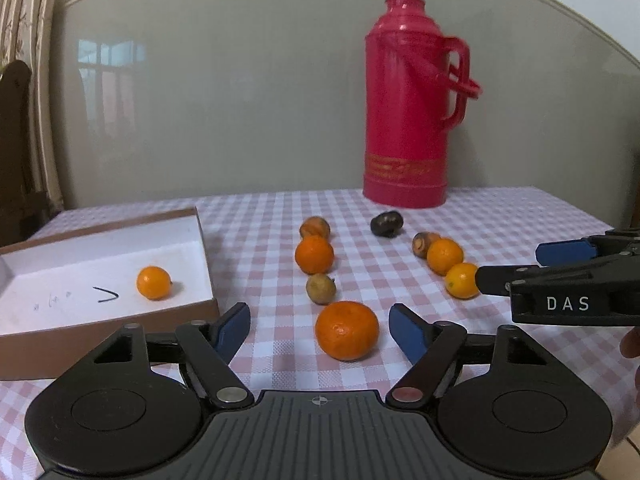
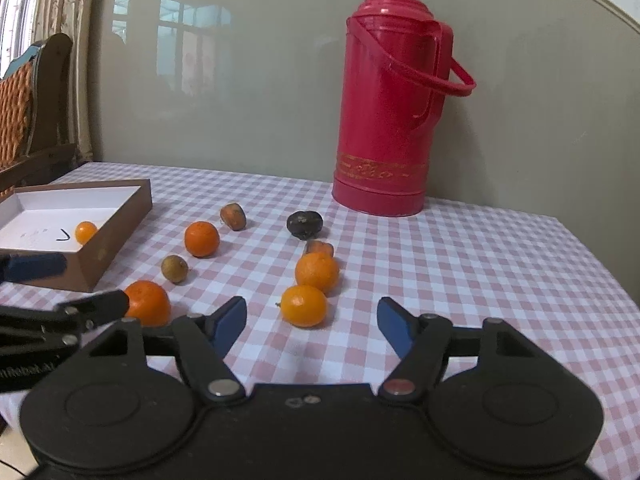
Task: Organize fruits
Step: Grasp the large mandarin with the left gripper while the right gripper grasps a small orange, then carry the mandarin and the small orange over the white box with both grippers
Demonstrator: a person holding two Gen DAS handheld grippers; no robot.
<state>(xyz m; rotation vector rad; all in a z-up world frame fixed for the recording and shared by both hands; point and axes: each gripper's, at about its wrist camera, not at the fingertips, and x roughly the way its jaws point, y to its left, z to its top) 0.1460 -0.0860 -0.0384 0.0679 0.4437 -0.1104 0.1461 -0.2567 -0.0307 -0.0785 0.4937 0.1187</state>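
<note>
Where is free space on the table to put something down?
Bare checkered cloth lies right of the red thermos, toward the table edge, and the box holds only one orange. The middle is crowded with scattered fruits between both open grippers.

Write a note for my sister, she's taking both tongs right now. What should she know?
Left tongs: open, empty, right behind the biggest orange mandarin.
Right tongs: open, empty, near the small orange kumquat.
Done: one small orange fruit lies in the brown cardboard box with white inside.
Left: the other fruits, fresh and shrivelled, lie loose on the pink checked tablecloth before the red plastic thermos.
</note>
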